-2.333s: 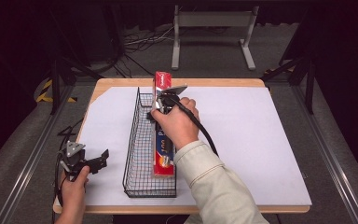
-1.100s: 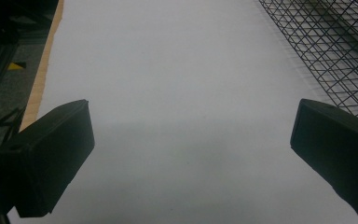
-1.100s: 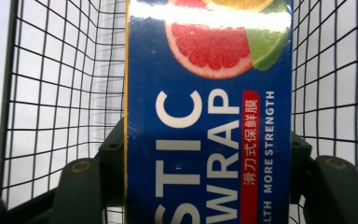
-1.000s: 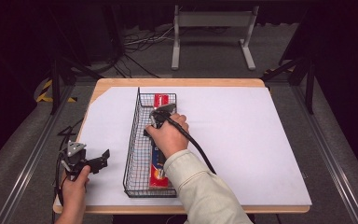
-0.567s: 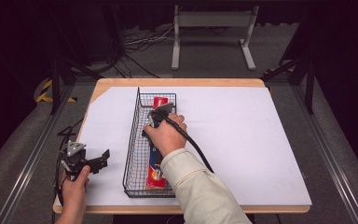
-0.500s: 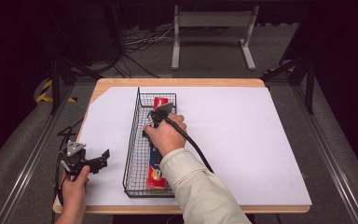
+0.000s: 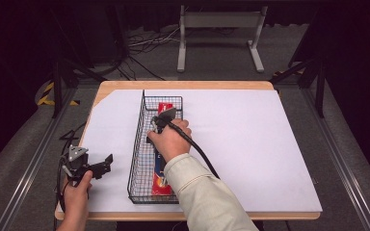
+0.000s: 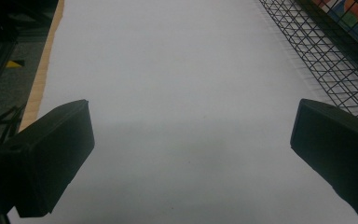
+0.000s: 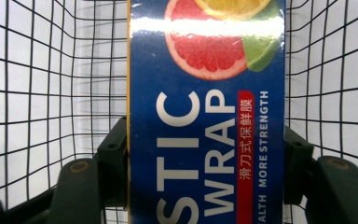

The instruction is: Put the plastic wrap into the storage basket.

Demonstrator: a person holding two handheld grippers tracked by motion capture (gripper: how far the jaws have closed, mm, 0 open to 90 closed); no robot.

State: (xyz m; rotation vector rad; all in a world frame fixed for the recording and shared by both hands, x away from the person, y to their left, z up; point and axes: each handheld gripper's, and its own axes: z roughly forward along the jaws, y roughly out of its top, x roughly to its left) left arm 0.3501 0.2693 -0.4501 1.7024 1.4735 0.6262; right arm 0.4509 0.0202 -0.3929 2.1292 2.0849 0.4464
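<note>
Cardboard, by the look of it: the long blue-and-red plastic-wrap carton (image 9: 205, 116) has flat printed faces and square edges, so I judge it light, stiff along its length and somewhat slick on its glossy surface. It lies lengthwise in the narrow black wire basket (image 7: 139, 163) on the white-covered table (image 7: 250, 144), its red end toward the far wall of the basket. My right gripper (image 7: 158, 126) has its jaws pressed against the carton's two long sides at mid-length, as the right gripper view shows. I rate that hold sound: across the narrow width, near the balance point. Hard squeezing could dent the walls. My left gripper (image 8: 186, 154) hovers spread wide over bare table, just beside the basket, holding nothing.
</note>
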